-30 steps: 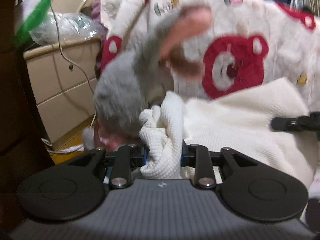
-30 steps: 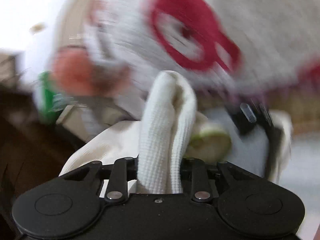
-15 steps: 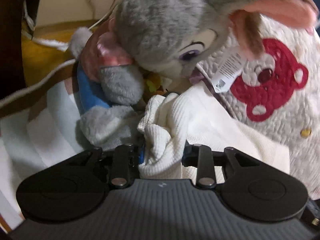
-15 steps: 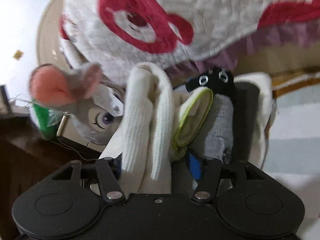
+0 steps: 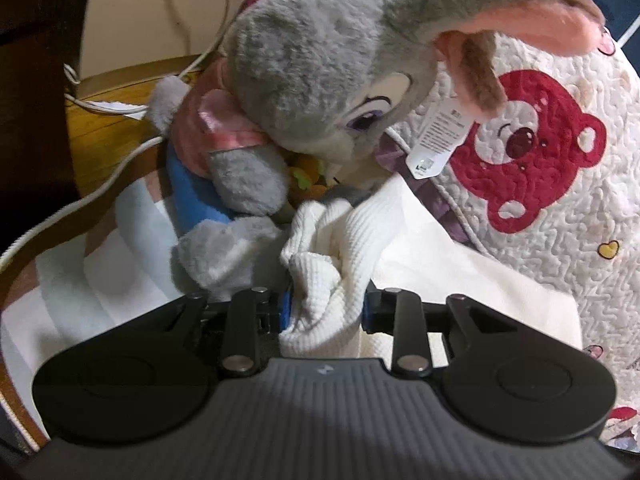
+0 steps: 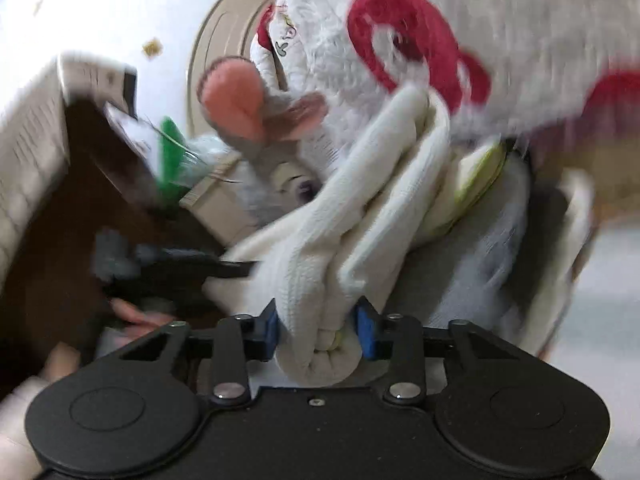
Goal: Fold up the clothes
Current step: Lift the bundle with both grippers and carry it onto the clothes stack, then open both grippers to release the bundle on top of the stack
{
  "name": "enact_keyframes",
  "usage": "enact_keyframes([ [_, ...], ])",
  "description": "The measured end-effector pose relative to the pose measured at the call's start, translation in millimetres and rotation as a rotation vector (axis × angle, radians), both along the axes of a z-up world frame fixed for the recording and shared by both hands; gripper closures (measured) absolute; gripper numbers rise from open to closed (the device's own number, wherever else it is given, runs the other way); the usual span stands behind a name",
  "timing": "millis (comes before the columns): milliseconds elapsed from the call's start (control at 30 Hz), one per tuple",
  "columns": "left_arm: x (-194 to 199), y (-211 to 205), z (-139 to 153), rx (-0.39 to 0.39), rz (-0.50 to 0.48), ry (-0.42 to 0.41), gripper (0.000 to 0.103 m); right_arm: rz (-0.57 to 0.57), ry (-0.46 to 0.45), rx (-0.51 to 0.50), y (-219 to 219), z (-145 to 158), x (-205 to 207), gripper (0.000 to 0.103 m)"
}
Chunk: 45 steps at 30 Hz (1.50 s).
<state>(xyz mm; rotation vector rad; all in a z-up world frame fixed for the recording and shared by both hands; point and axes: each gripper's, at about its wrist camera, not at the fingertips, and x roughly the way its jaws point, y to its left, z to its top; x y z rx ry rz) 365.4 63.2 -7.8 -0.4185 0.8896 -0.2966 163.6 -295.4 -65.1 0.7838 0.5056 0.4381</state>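
Note:
A cream waffle-knit garment [image 5: 420, 264] is bunched between the blue pads of my left gripper [image 5: 326, 306], which is shut on its edge; the cloth spreads away to the right. In the right wrist view the same garment [image 6: 360, 216] hangs in thick folds with a grey, yellow-trimmed printed part [image 6: 480, 208] beside them. My right gripper [image 6: 316, 328] is shut on a rolled fold of it. The other gripper [image 6: 172, 268] shows blurred at the left of that view, touching the cloth.
A grey plush rabbit [image 5: 320, 72] with pink ears lies just beyond the left gripper, against a white quilt with red bears [image 5: 532, 148]. A striped bedsheet [image 5: 80, 280], white cables [image 5: 104, 184] and a dark wooden cabinet [image 6: 80, 184] lie to the left. A hand [image 6: 24, 400] is at the lower left.
Both grippers have swung down and closer to the plush rabbit, still clamped on the garment. The right view has tilted and shows the cloth folds leaning right, with the other gripper now visible.

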Motion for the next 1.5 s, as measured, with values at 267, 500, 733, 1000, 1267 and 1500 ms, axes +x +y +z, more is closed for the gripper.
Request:
enact_keyframes([
  [267, -20, -8, 16, 0.313, 0.138, -0.2, 0.06, -0.005, 0.183, 0.05, -8, -30, 11, 0.06],
  [500, -96, -62, 38, 0.468, -0.019, -0.466, 0.061, -0.068, 0.136, 0.031, -24, -16, -2, 0.054],
  [733, -140, -131, 16, 0.314, -0.26, -0.532, 0.059, -0.158, 0.067, 0.057, -54, -1, -21, 0.043],
  [1000, -146, -145, 15, 0.336, -0.32, -0.579, 0.058, -0.132, 0.062, 0.106, -71, -4, 1, 0.035],
  [1267, -132, -128, 20, 0.405, -0.481, -0.51, 0.058, -0.095, -0.069, -0.155, -43, 7, 45, 0.031],
  [1500, -106, -144, 9, 0.39, -0.471, -0.355, 0.059, -0.117, -0.099, -0.355, -34, 13, 80, 0.076],
])
